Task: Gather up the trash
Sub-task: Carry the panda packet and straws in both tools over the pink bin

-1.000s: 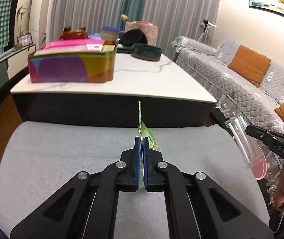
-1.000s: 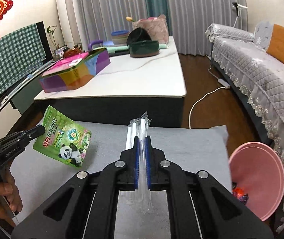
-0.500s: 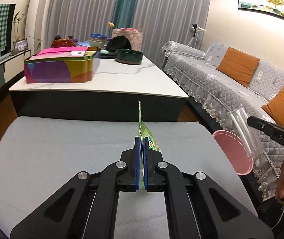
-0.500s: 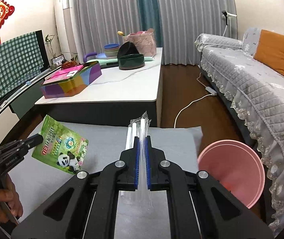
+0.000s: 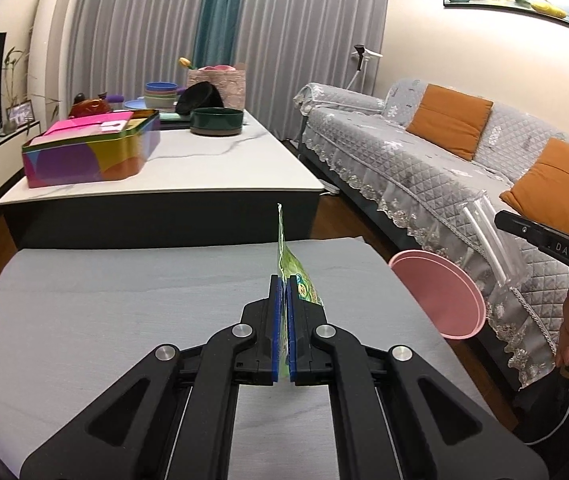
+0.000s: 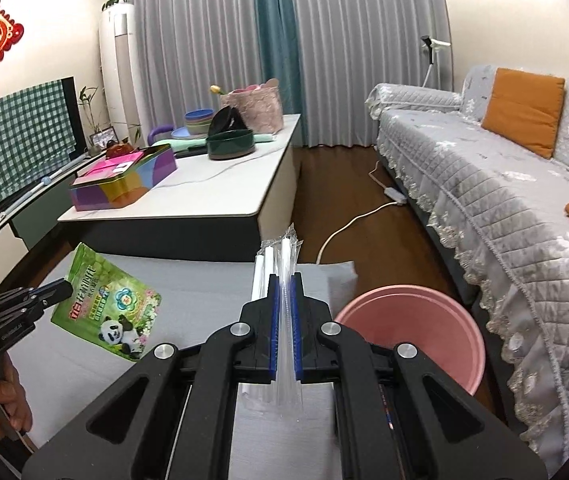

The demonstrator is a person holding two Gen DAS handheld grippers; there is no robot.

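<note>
A round pink plastic bin (image 6: 412,336) stood on the floor just beside the right edge of the grey felt-covered tabletop (image 5: 124,308), below the quilted grey sofa (image 6: 496,208); only a sliver of something colourful could be made out at its inner edge in the right wrist view, too small to identify. A multicoloured rectangular tin (image 5: 88,154) with a pink sheet inside sat on the white marble coffee table (image 5: 188,172), near a dark green round bowl (image 5: 216,121). The panda print on the green foil snack pouch (image 6: 108,308) was shown only in the right wrist view; the left wrist view showed it edge-on. The left claw (image 5: 283,320) was clamped on that pouch above the tabletop. The right claw (image 6: 284,328) was closed on a clear plastic sleeve of white straws (image 6: 280,280), held beside and above the bin.
</note>
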